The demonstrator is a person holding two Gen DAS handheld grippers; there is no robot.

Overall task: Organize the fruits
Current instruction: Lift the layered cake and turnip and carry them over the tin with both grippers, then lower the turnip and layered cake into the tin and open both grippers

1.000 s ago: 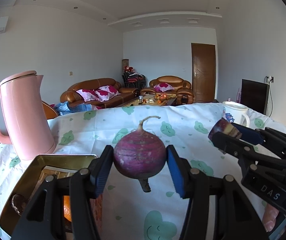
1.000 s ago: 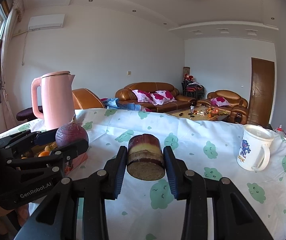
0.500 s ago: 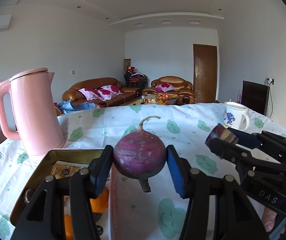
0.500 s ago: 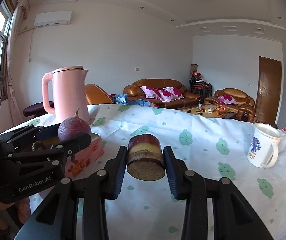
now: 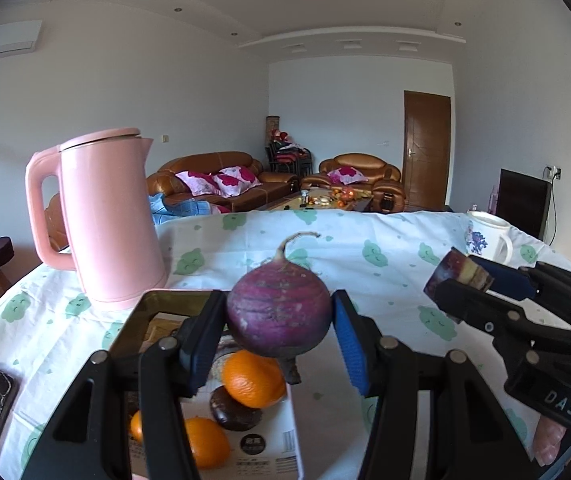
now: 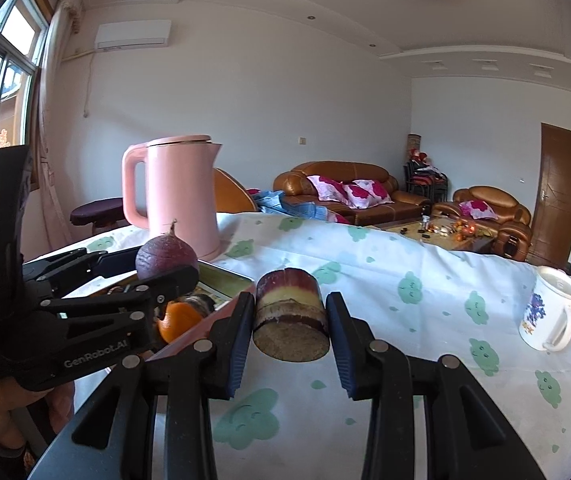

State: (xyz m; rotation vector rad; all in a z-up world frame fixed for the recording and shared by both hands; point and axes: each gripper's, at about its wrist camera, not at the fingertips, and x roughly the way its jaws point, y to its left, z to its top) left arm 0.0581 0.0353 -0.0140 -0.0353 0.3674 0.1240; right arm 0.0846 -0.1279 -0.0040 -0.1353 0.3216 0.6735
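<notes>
Flanking pink kettle point(image 5: 105, 216), white mug point(image 5: 485, 236)

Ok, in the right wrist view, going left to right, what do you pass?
Left claw with purple round vegetable → pink kettle → sugarcane piece in the right claw → white mug.
</notes>
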